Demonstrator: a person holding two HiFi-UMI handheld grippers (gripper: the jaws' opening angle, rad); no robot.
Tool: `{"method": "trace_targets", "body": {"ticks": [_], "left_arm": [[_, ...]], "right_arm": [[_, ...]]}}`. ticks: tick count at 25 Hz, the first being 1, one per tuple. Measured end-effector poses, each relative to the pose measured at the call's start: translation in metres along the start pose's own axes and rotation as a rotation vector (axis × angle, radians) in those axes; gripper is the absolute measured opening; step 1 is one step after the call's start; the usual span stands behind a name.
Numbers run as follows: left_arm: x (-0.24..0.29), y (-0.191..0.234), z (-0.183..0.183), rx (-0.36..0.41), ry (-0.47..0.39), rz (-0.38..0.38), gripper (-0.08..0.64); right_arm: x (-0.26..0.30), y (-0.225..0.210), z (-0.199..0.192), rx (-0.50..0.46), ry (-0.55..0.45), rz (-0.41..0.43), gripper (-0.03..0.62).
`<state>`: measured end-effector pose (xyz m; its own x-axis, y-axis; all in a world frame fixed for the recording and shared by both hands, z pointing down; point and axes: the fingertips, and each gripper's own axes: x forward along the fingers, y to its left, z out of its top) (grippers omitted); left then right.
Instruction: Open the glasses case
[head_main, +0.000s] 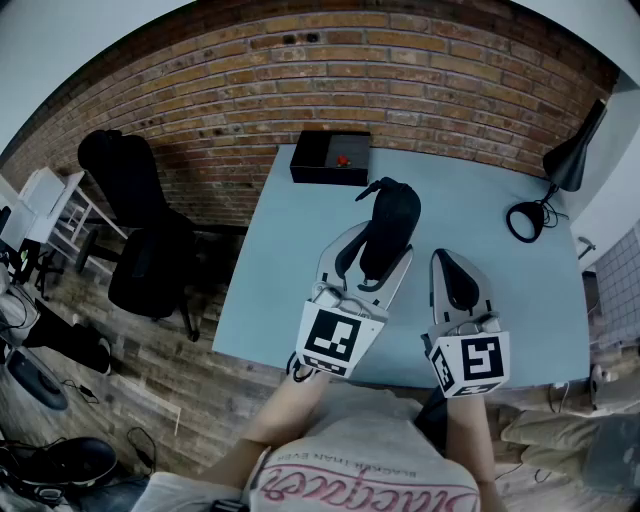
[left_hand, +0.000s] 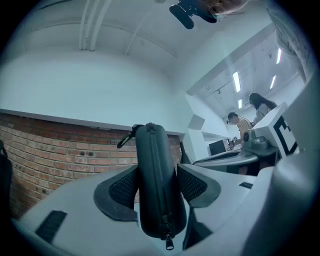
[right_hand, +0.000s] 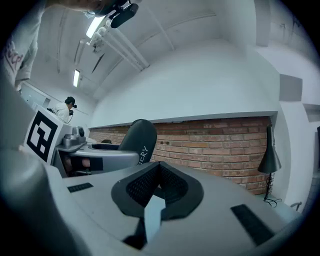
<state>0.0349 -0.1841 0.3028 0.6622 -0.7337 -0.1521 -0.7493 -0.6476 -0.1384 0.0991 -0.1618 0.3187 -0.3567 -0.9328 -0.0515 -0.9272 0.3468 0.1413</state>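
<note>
A black zippered glasses case (head_main: 388, 232) is clamped upright between the pads of my left gripper (head_main: 375, 250), held above the table. In the left gripper view the case (left_hand: 156, 180) fills the gap between the jaws, its zipper seam facing the camera and the zip pull (left_hand: 169, 243) hanging at the bottom end; a small loop sticks out at the top. My right gripper (head_main: 456, 275) hovers just to the right of the case, shut with nothing in it. In the right gripper view the case (right_hand: 137, 142) shows to the left behind the left gripper's body.
A pale blue table (head_main: 280, 260) stands against a brick wall (head_main: 200, 100). A black box with a red button (head_main: 331, 158) sits at its far edge, and a black desk lamp (head_main: 560, 175) at its far right. A black office chair (head_main: 140, 230) stands left of the table.
</note>
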Motion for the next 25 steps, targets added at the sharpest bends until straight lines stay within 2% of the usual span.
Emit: {"method": "trace_targets", "body": {"ticks": [12, 16, 22, 25], "left_arm": [[-0.002, -0.002, 0.001, -0.034, 0.007, -0.023, 0.247], [0.001, -0.001, 0.001, -0.165, -0.003, -0.078, 0.247], [0.000, 0.005, 0.001, -0.449, -0.042, -0.168, 0.245], [0.003, 0.010, 0.000, -0.497, -0.039, -0.181, 0.245]], "right_arm": [[-0.002, -0.003, 0.000, 0.029, -0.023, -0.003, 0.020], [-0.001, -0.004, 0.000, 0.040, -0.021, 0.000, 0.020], [0.001, 0.000, -0.003, 0.042, -0.011, 0.015, 0.020], [0.002, 0.004, -0.004, 0.050, -0.006, 0.042, 0.020]]}}
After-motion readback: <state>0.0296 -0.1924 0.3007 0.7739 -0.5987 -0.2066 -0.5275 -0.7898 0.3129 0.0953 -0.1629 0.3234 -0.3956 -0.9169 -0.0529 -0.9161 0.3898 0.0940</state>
